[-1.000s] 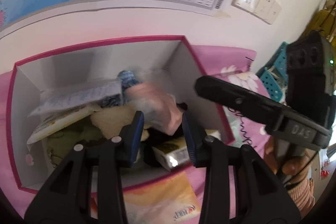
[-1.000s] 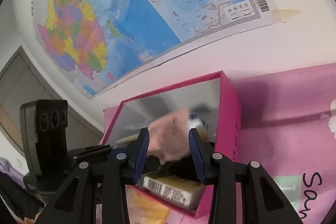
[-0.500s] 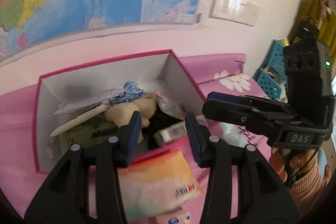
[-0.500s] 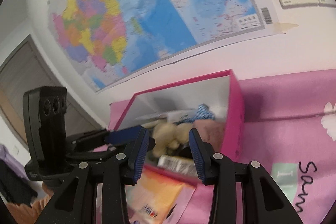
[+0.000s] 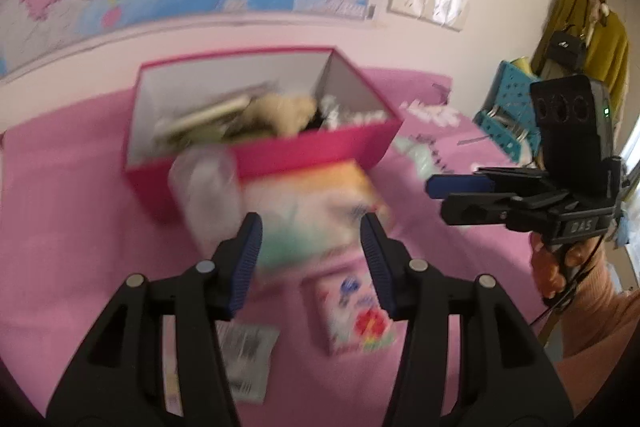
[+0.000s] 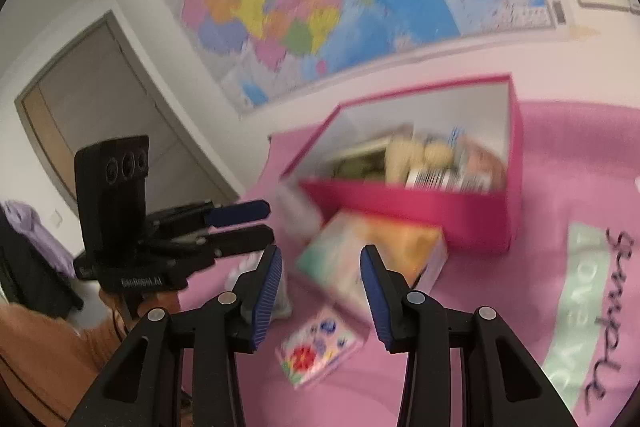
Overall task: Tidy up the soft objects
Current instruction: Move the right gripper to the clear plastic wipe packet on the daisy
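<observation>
An open pink box (image 5: 320, 149) stands on the pink cloth and holds a beige plush toy (image 5: 284, 111) among packets. My left gripper (image 5: 310, 239) hovers short of the box over a pastel tissue pack (image 5: 316, 203). Its jaws are opening, with nothing gripped between them. In the right wrist view, my right gripper (image 6: 320, 267) is open and empty, above the same tissue pack (image 6: 372, 251), with the box (image 6: 400, 203) beyond. Each gripper shows in the other's view: the right gripper (image 5: 452, 187) and the left gripper (image 6: 240, 223).
A small floral tissue pack (image 5: 356, 315) lies near the front, a barcoded packet (image 5: 244, 355) to its left, and a clear bag (image 5: 208, 187) against the box. A teal basket (image 5: 504, 107) stands at the right. A map covers the wall (image 6: 320, 7) behind.
Both grippers have pulled back from the box toward the front of the cloth. The pinkish soft item seen between the jaws earlier is now in the box. The left jaws have widened.
</observation>
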Demonstrator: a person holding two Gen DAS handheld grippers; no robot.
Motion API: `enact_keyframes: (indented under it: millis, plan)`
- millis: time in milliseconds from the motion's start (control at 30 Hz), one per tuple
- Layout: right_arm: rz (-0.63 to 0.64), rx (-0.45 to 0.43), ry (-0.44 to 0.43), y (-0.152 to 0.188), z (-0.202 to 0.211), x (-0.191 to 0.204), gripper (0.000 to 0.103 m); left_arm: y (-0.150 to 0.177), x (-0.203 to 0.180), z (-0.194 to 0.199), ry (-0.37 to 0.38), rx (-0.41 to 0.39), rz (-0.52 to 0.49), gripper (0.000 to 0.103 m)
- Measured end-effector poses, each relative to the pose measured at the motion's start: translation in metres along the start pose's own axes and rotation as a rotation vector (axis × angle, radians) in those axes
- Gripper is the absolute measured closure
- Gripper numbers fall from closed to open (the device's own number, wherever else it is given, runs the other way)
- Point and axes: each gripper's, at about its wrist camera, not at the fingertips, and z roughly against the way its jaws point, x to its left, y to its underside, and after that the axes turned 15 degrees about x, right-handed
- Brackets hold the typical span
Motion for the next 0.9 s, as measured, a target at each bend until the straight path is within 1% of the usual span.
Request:
enact_keyframes:
  millis: [167, 300, 400, 467, 500, 567, 667, 733, 800, 900]
  plan:
    - [-0.008, 0.078, -0.009, 0.024, -0.023, 0.008, 0.061, 0.036, 0.006, -0.004, -0.021, 0.027, 0.041, 0.05]
    - [-0.016, 0.124, -0.04, 0.034, -0.039, 0.014, 0.061, 0.06, 0.023, -0.005, -0.037, 0.054, 0.112, 0.05]
    - [0.004, 0.149, -0.054, 0.038, -0.05, 0.024, 0.061, 0.075, 0.044, -0.006, -0.054, 0.078, 0.186, 0.05]
    - [0.022, 0.161, -0.063, 0.038, -0.057, 0.033, 0.061, 0.079, 0.054, -0.005, -0.068, 0.085, 0.214, 0.05]
    - [0.025, 0.167, -0.075, 0.037, -0.062, 0.036, 0.061, 0.081, 0.061, -0.004, -0.088, 0.086, 0.232, 0.05]
    - [0.033, 0.182, -0.103, 0.036, -0.072, 0.043, 0.061, 0.082, 0.07, -0.001, -0.099, 0.078, 0.25, 0.05]
    - [0.043, 0.211, -0.125, 0.034, -0.088, 0.053, 0.061, 0.08, 0.093, -0.005, -0.084, 0.081, 0.296, 0.05]
    - [0.043, 0.234, -0.134, 0.033, -0.101, 0.059, 0.061, 0.08, 0.103, -0.011, -0.06, 0.094, 0.313, 0.05]
    - [0.041, 0.26, -0.137, 0.03, -0.116, 0.065, 0.061, 0.079, 0.11, -0.016, -0.053, 0.109, 0.33, 0.05]
    - [0.037, 0.301, -0.132, 0.029, -0.135, 0.074, 0.061, 0.078, 0.117, -0.026, -0.014, 0.132, 0.33, 0.05]
